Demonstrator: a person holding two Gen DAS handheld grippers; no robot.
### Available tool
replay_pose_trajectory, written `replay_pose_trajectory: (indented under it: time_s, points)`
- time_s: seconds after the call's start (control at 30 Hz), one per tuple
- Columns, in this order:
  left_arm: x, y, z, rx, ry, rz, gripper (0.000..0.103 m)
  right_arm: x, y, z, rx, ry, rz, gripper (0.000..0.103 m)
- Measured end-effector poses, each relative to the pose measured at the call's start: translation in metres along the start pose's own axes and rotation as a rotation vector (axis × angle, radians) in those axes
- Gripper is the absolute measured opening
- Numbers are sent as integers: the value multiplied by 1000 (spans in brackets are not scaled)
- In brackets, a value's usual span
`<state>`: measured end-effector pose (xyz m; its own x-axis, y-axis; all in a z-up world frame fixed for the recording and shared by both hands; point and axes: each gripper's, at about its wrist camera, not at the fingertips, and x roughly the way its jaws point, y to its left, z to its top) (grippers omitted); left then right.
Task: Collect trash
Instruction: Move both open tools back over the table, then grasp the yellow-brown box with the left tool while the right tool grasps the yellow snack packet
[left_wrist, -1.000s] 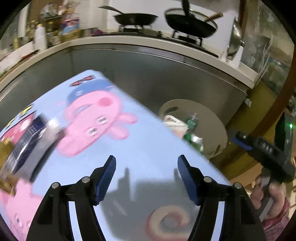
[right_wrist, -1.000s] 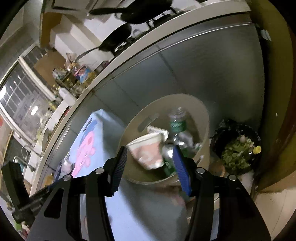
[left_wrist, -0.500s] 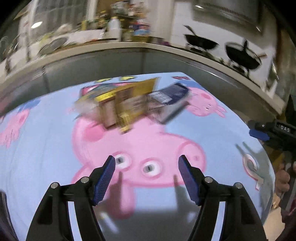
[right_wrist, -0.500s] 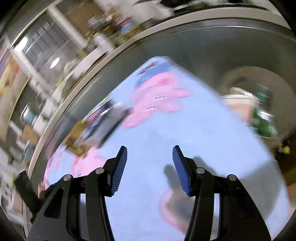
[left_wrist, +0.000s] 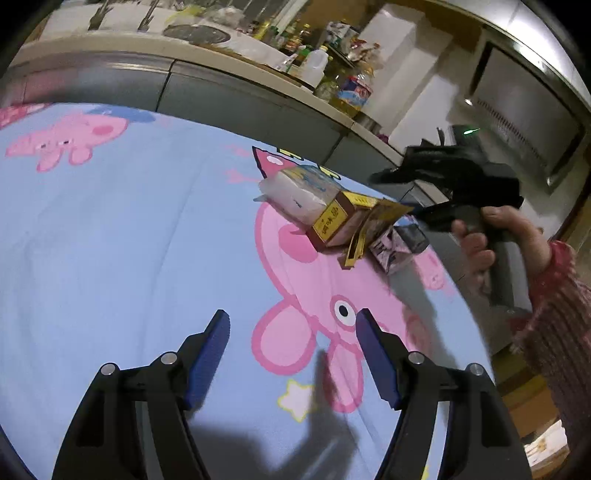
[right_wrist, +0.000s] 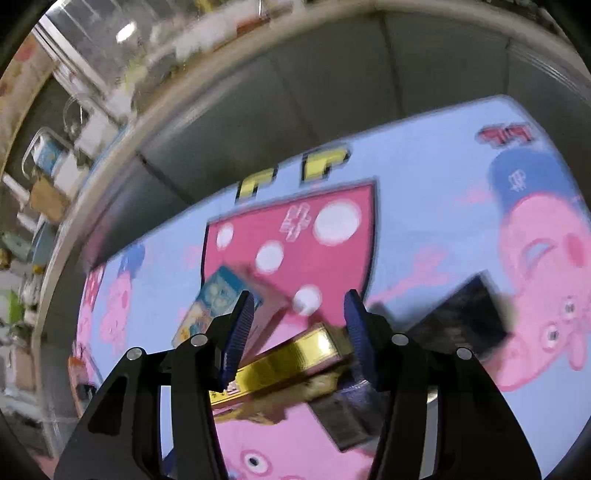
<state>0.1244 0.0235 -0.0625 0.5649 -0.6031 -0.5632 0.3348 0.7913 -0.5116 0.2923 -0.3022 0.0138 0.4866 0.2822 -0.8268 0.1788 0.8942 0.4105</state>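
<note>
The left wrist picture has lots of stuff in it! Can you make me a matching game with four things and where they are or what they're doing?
Things:
1. left claw
2. gold box
3. white jug
4. right claw's handle

Places or states:
A. up on the kitchen counter
B. lying on the blue pig cloth
C. gripped by a hand
D. open, nothing between its fingers

Pairs: 1-D, 2-B, 3-A, 4-C

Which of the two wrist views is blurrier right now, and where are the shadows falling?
Right wrist view: heavy motion smear across the cartoon tablecloth and gold box. Left wrist view: mostly sharp; the pile of boxes reads clearly, and dark shadows of the left gripper lie on the cloth below its fingers.
</note>
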Motion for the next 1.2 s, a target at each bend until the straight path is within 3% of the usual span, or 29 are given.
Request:
replay_pose_trajectory:
  time_s: [0.1,0.17,0.27,0.4,0.57,0.77,0.87,0.97,1.03,1.13,1.2]
  points:
    - [-5,6,1,-30,-13,-36,70,-1,15,-24,-114,77,36,46]
    - [-8,9,2,-37,-26,-51,70,-16,22,-64,-205,108,71,47]
    - [-8,12,4,-61,-38,-76,70,-29,17,-120,-206,161,157,47]
    - [-9,13,5,-71,-36,-86,70,-48,-7,-164,-150,118,208,47]
    - [-7,7,7,-69,-1,-75,70,-63,-37,-174,-120,22,222,47]
    - [-7,-4,7,-103,60,-105,66,-53,-38,-142,-139,-38,296,47]
    - [-8,-8,7,-126,89,-119,64,-32,-32,-121,-118,-36,343,46]
    - [-8,-8,9,-148,116,-104,64,-1,-21,-111,-109,27,398,46]
    - [-9,-6,11,-161,121,-74,64,16,-16,-121,-66,102,483,45]
    - [-14,-2,15,-173,113,-33,66,33,-24,-150,138,293,807,45]
    - [-16,1,19,-179,106,-14,69,33,-30,-169,168,365,925,45]
